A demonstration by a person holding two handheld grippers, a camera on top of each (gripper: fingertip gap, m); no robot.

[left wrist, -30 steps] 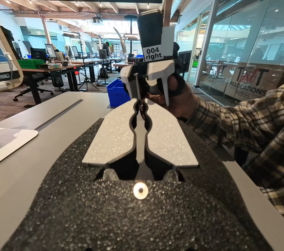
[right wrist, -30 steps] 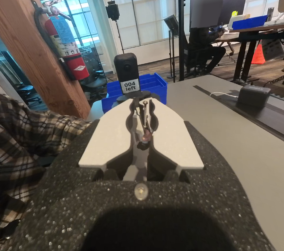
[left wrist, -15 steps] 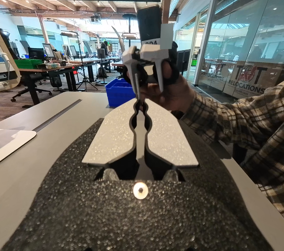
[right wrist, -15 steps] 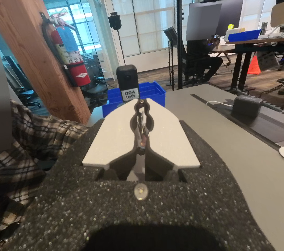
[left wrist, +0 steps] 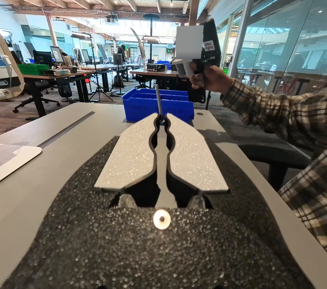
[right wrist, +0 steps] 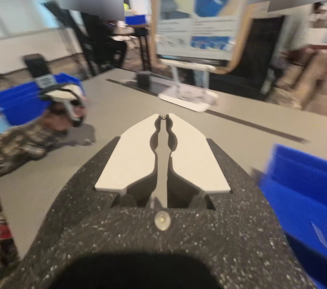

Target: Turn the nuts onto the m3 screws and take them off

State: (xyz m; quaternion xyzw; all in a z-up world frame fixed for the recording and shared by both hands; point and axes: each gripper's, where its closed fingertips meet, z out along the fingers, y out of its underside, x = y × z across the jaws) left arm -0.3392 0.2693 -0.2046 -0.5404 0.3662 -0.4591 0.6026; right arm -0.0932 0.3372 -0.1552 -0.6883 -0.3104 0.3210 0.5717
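Left wrist view: left gripper (left wrist: 161,120) is closed on the screw (left wrist: 158,102), which stands upright and bare. Right gripper (right wrist: 163,116) pinches a small nut (right wrist: 163,117) at its tips, well apart from the screw. Judged status: nut removed; deposit likely remains, perhaps in a blue bin (right wrist: 299,190).

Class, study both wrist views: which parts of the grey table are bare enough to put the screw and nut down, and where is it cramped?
Bare grey table lies between the dark groove and the blue bin. In the right wrist view, more bare table runs from the right gripper to the groove. It is cramped by the white tray and the second blue bin.
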